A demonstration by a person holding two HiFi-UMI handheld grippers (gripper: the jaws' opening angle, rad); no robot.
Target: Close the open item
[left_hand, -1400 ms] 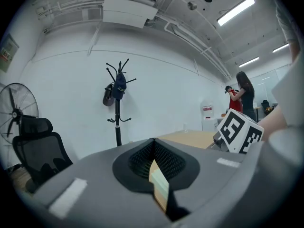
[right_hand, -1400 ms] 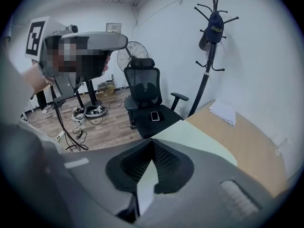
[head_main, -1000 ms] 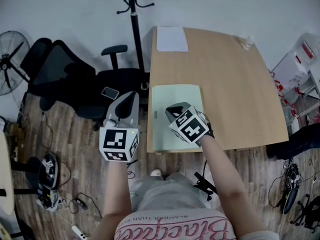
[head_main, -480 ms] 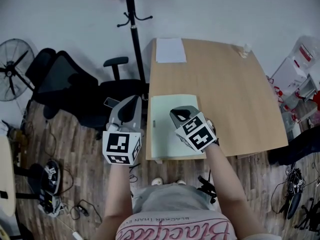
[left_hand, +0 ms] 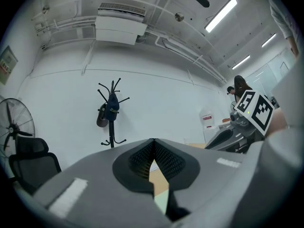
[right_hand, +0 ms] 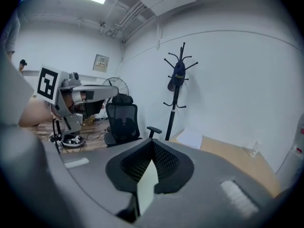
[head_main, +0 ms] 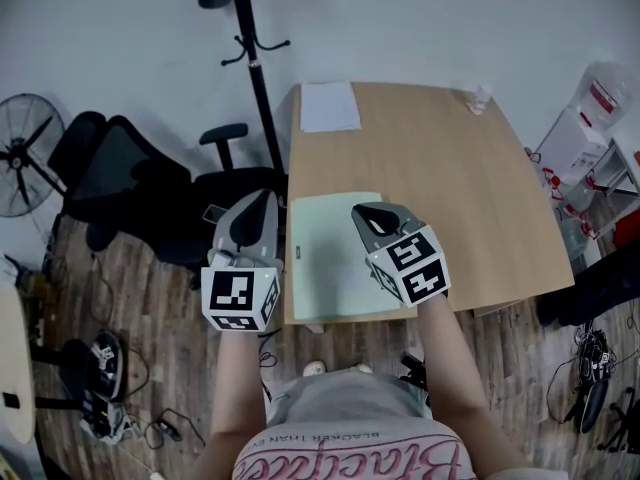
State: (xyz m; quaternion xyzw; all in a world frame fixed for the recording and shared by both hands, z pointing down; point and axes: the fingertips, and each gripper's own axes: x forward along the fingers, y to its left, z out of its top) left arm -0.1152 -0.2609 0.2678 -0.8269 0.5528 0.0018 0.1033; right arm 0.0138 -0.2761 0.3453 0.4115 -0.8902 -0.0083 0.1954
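A pale green folder (head_main: 325, 258) lies flat and closed on the near left corner of the wooden table (head_main: 450, 178). My left gripper (head_main: 262, 200) is shut and hovers just off the table's left edge, beside the folder. My right gripper (head_main: 364, 212) is shut too and hangs over the folder's right part, holding nothing. In the left gripper view the jaws (left_hand: 153, 142) meet at their tip, with table and green showing through the gap below. The right gripper view shows the jaws (right_hand: 153, 145) meeting the same way, with green behind the gap.
A white sheet (head_main: 330, 106) lies at the table's far left corner and a small clear object (head_main: 480, 98) at the far right. A black office chair (head_main: 140, 183), a coat stand (head_main: 252, 78) and a fan (head_main: 20, 153) stand left of the table. Cables lie on the floor.
My right gripper has drifted rightwards across the folder. The left gripper stays beside the table's left edge. The folder has not moved.
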